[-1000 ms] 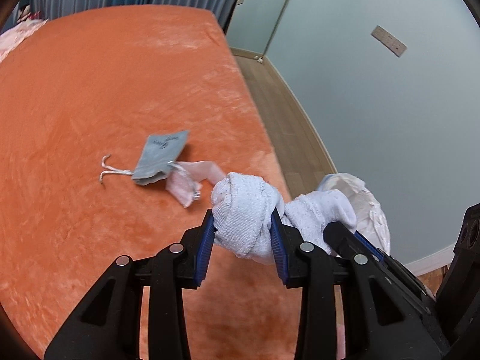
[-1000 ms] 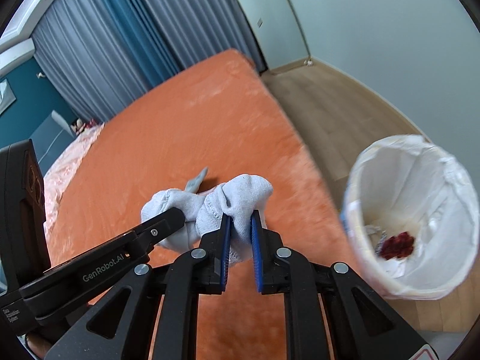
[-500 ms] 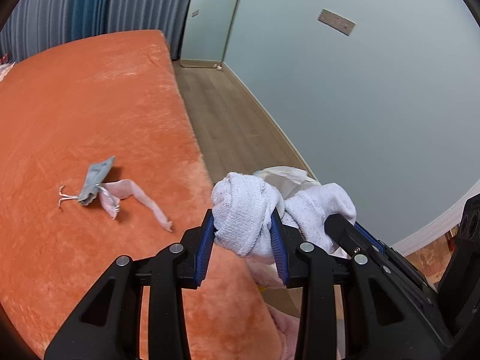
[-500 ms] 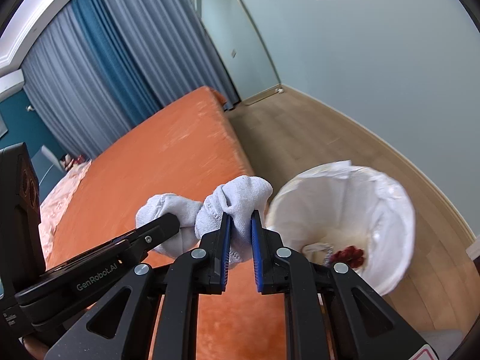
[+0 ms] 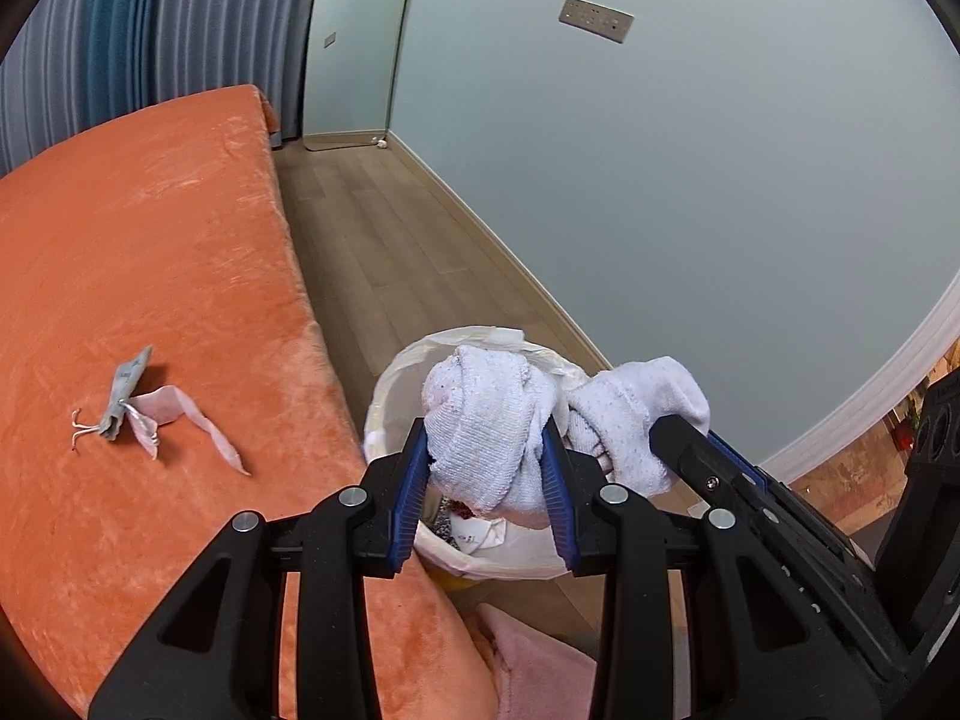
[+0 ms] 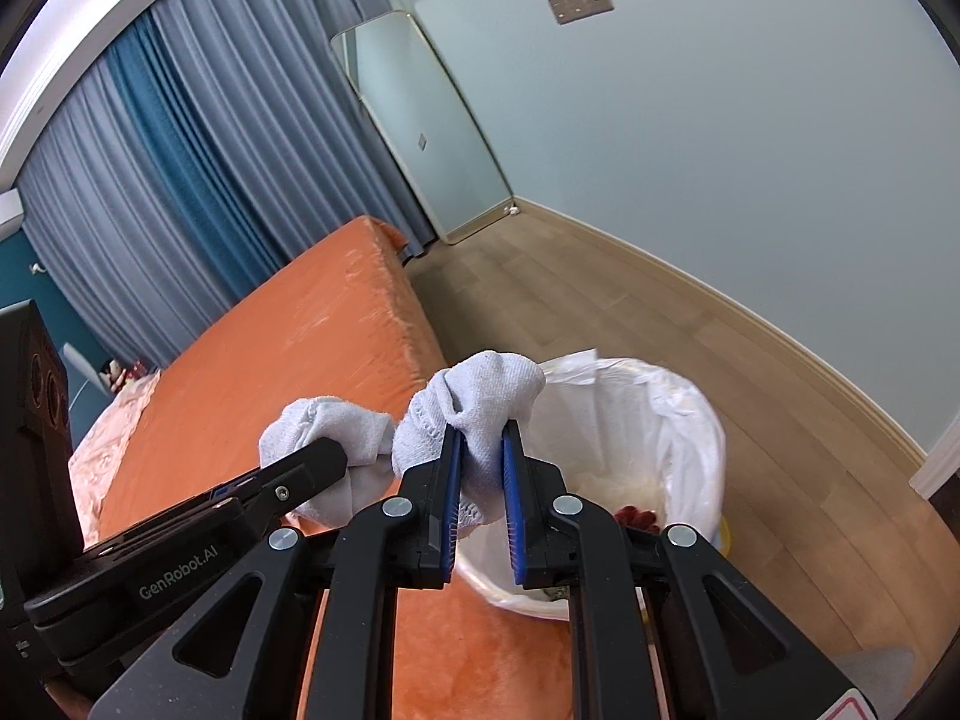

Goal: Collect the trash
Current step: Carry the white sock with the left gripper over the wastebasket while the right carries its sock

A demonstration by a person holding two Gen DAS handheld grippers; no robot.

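My left gripper (image 5: 487,450) is shut on one end of a white cloth (image 5: 480,420). My right gripper (image 6: 482,450) is shut on the cloth's other end (image 6: 480,396). Both hold it in the air over the near rim of a white-lined trash bin (image 6: 672,420), which also shows in the left wrist view (image 5: 390,384) beside the orange bed (image 5: 150,270). Red and white scraps lie in the bin (image 6: 636,516). The right gripper appears in the left wrist view (image 5: 690,438), and the left gripper in the right wrist view (image 6: 324,456).
A small grey pouch with cords (image 5: 123,402) and a pink strip (image 5: 192,420) lie on the bed. Wooden floor (image 6: 600,300) runs between the bed and the pale blue wall. A mirror (image 6: 420,120) leans by the curtains (image 6: 180,180).
Both grippers have carried the cloth to the right, off the bed's edge and over the bin. The bin now lies directly under the cloth.
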